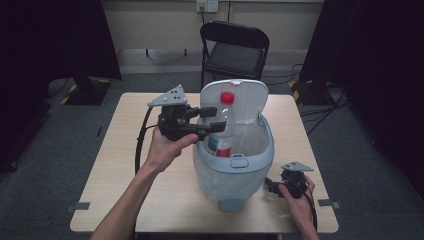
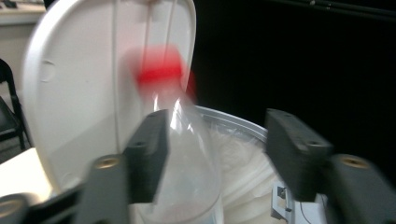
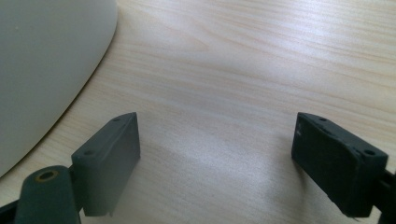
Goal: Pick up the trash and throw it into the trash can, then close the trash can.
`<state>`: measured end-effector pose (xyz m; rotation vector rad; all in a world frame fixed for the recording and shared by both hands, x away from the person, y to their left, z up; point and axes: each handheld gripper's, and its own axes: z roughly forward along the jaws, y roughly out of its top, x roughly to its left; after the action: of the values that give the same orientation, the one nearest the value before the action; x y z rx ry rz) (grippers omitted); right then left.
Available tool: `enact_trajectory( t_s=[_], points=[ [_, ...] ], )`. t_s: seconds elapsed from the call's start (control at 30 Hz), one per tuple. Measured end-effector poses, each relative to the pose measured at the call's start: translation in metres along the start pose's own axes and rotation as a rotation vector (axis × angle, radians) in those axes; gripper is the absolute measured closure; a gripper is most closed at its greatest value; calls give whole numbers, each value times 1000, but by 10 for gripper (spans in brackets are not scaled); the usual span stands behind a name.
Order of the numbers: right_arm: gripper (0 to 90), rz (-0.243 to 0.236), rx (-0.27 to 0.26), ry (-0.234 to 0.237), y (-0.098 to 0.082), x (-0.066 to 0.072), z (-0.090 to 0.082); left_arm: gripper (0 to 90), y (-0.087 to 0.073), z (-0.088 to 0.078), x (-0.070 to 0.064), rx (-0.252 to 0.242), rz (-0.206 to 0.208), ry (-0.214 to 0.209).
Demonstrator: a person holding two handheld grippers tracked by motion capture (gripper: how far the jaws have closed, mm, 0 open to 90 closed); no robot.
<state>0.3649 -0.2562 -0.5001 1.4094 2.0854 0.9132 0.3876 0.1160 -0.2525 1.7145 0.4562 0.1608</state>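
Left gripper (image 1: 209,120) jaws spread wide. Clear bottle (image 1: 223,125) with red cap (image 1: 227,97) stands upright between them over the open bin (image 1: 235,170); it's touching one jaw, with a gap to the other. Raised lid (image 1: 245,97) is just behind. Right gripper (image 3: 217,154) rests spread apart on table (image 1: 125,150) beside the bin wall, holding nothing.

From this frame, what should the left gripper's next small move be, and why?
Probably draw back from the bin. The left gripper has its jaws spread wide in its own view, the clear bottle with the red cap looks blurred and is already partly inside the open bin, seemingly released.
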Motion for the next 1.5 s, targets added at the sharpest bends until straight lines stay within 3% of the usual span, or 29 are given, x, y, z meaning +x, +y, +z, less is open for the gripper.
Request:
enact_trajectory(
  t_s=[0.07, 0.27, 0.5, 0.97, 1.1, 1.23, 1.5],
  points=[
    [142, 0, 0, 0, 0, 0, 0, 455, -2, -8, 3, -21, -2, 4],
    [142, 1, 0, -1, 0, 0, 0, 531, -8, -28, 19, -32, -11, 73],
    [142, 1, 0, -1, 0, 0, 0, 471, -16, -44, 47, -53, -58, 161],
    [141, 0, 0, 0, 0, 0, 0, 391, -15, -34, 86, -62, -123, 280],
    [140, 0, 0, 0, 0, 0, 0, 365, -7, -27, 92, -52, -120, 288],
    [139, -1, 0, 1, 0, 0, 0, 352, 0, -20, 96, -64, -124, 271],
    [139, -2, 0, 3, 0, 0, 0, 312, 6, -7, 86, -61, -116, 221]
  ],
)
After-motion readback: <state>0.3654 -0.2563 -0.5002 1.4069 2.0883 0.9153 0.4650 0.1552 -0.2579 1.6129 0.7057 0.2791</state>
